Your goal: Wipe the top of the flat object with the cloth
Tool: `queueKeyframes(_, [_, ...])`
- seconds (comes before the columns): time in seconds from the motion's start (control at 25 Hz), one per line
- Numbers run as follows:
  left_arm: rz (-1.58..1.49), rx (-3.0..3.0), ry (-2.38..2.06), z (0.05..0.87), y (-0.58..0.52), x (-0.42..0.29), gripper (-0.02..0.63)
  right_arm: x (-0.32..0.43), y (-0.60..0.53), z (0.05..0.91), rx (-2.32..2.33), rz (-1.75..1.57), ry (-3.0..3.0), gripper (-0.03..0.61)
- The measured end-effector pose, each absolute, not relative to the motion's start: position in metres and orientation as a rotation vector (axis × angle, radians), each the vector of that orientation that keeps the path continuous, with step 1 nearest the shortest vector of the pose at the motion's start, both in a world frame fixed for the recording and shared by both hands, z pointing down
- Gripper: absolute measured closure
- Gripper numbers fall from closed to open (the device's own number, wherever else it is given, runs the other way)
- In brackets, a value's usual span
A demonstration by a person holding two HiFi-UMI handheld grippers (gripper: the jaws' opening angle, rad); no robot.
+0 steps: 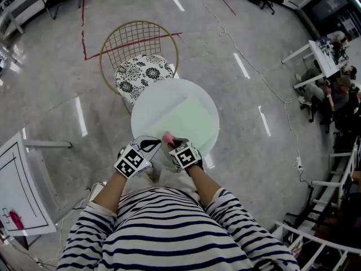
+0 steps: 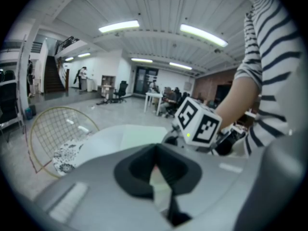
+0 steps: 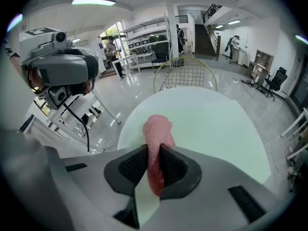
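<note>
1. Right tool (image 3: 153, 160) with jaws pressed onto a pink cloth (image 3: 157, 128); knitted fold bunched between the pads, free end sticking out past the tips.
2. Seen from the head view, at the near edge of the round white surface (image 1: 142, 109), with the free end pointing toward the middle; touching the top or just above it, cannot tell.
3. Left tool (image 2: 155, 163) with jaws fully together, nothing between them.
4. Just beside the right tool, marker cubes side by side, also at the near rim of the surface; angled shallowly downward across it.
5. Flat object (image 1: 189, 120), a pale green sheet, lying flat on the surface and covering much of its right and near part; cloth close to its near side.
6. Gold wire chair (image 1: 135, 38) with a black-and-white floral cushion (image 1: 144, 73), just beyond the far-left rim of the surface.
7. Bare forearms and striped sleeves (image 1: 169, 230) behind both tools, at the bottom of the head view.
8. Glossy grey floor (image 1: 56, 95) all around, with a cable (image 1: 248, 66) trailing across it on the right, well apart from the surface.
</note>
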State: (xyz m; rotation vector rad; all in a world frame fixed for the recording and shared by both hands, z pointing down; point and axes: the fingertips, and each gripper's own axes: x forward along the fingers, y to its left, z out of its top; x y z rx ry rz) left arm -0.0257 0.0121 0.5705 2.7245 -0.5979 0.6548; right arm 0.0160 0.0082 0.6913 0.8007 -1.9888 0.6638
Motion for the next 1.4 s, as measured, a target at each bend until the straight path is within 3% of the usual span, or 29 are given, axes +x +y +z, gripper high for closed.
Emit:
queueKeyframes(0.6, [0.625, 2.739, -0.590, 0.560, 0.006, -0.010, 0.607, -0.009, 0.027, 0.656, 0.698, 0.855, -2.203, 0.531])
queueKeyframes(1.12, [0.658, 2.723, -0.557, 0.566, 0.005, 0.012, 0.607, 0.169, -0.062, 0.650, 1.121, 0.794, -2.020, 0.531])
queueKeyframes(1.4, [0.672, 2.708, -0.567, 0.569, -0.001, 0.021, 0.607, 0.222, -0.090, 0.662, 1.171, 0.752, -1.913, 0.530])
